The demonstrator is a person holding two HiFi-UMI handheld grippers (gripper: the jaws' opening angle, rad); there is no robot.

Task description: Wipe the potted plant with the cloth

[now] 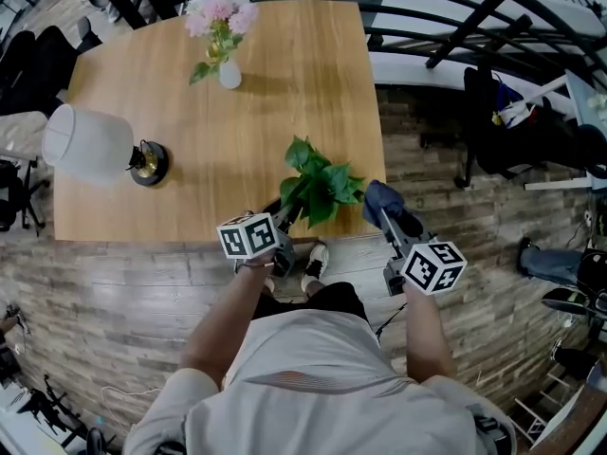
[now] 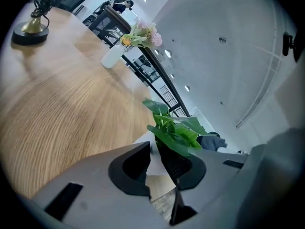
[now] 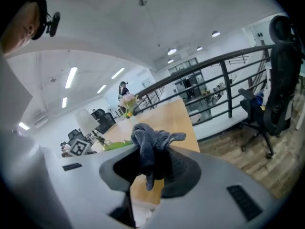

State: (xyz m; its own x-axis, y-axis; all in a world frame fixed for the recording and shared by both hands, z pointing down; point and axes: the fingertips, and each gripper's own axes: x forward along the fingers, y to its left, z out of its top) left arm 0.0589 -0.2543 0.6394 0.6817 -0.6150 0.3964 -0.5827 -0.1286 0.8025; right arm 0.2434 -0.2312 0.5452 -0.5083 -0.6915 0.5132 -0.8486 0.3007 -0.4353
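Note:
A potted plant (image 1: 318, 180) with broad green leaves stands at the near edge of the wooden table (image 1: 190, 112). My left gripper (image 1: 287, 211) reaches in low from the near side. In the left gripper view its jaws (image 2: 159, 157) stand either side of the white pot (image 2: 153, 161), which fills the gap between them under the leaves (image 2: 176, 133). My right gripper (image 1: 382, 214) hovers just right of the plant, off the table's corner, shut on a bunched dark grey cloth (image 1: 379, 197). The cloth (image 3: 150, 144) sticks up from between the right jaws (image 3: 152, 165).
A white-shaded lamp (image 1: 87, 142) with a dark base lies at the table's left, and a white vase of pink flowers (image 1: 220, 41) stands at the far side. A black railing (image 1: 455, 27) and an office chair (image 1: 498, 112) are to the right. The person's shoes (image 1: 315, 259) show below the table edge.

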